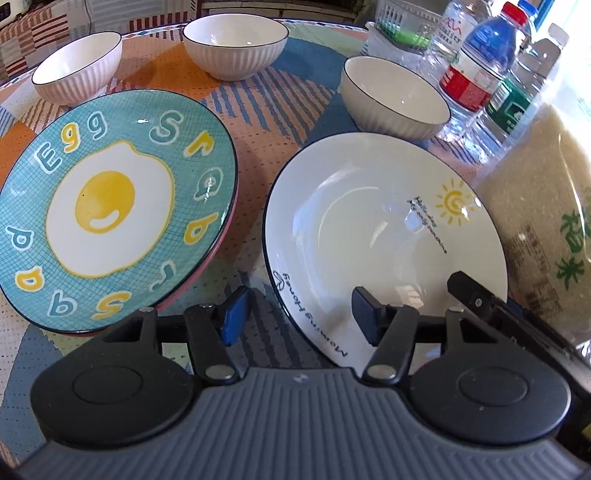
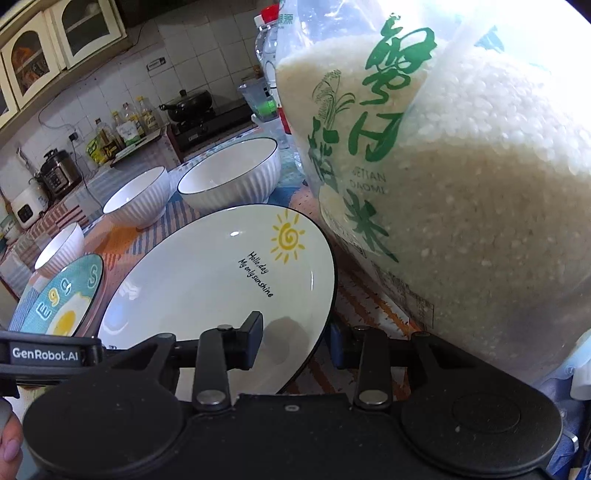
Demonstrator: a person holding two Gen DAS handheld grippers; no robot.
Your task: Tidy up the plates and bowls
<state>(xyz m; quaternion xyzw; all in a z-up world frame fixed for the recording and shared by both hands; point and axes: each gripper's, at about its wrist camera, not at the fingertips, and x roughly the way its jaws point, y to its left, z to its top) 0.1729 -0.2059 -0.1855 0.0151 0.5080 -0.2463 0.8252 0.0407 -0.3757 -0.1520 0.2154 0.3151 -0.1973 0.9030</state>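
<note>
A white plate (image 1: 369, 229) with a sun drawing and a dark rim lies on the patterned tablecloth. My left gripper (image 1: 299, 314) is open astride the plate's near-left rim, one blue pad over the inside and the other over the cloth. My right gripper (image 2: 297, 338) is open astride the same white plate (image 2: 207, 280) at its right rim; neither pad visibly presses. A teal egg plate (image 1: 110, 206) sits to the left, close beside the white one. Three white ribbed bowls (image 1: 77, 66) (image 1: 234, 44) (image 1: 395, 96) stand empty behind the plates.
A big bag of rice (image 2: 461, 184) stands right against the white plate's right side. Water bottles (image 1: 480, 62) and a plastic basket (image 1: 402, 14) crowd the back right. A kitchen counter with a stove (image 2: 207, 122) lies beyond the table.
</note>
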